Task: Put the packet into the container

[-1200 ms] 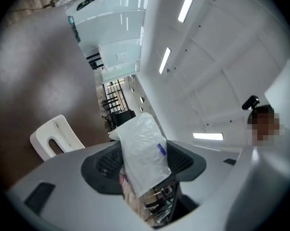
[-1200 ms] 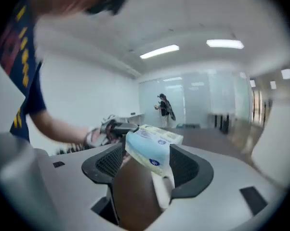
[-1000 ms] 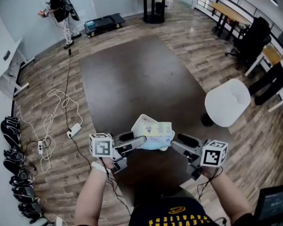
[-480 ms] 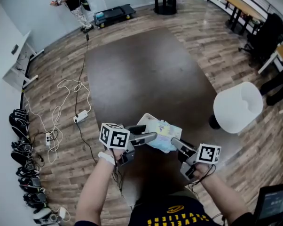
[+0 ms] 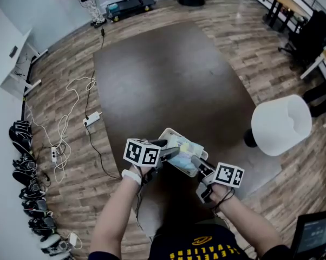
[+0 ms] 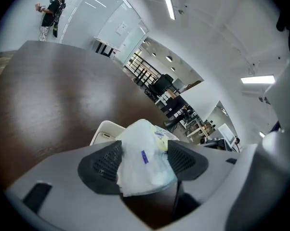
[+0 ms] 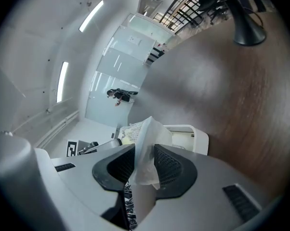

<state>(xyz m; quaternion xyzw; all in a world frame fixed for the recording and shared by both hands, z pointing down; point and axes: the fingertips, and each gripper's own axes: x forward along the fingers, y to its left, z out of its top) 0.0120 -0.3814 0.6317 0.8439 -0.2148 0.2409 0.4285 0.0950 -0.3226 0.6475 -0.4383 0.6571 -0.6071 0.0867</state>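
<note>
Clear crinkly packet (image 6: 141, 167), yellow label — pinched by L gripper (image 6: 144, 149), R gripper (image 7: 144, 153) fingers (image 7: 170, 170)

Packet (image 5: 183, 147): crumpled translucent white plastic, yellow and blue print, held over the container's open top.
Container (image 5: 167, 135): white rounded-rectangular tray, upright, near the dark surface's (image 5: 168, 80) front edge.

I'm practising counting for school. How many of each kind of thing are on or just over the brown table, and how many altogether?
Grippers: 2, the left gripper and the right gripper
Plastic packet: 1, gripped by both
White container: 1
Total: 4
</note>
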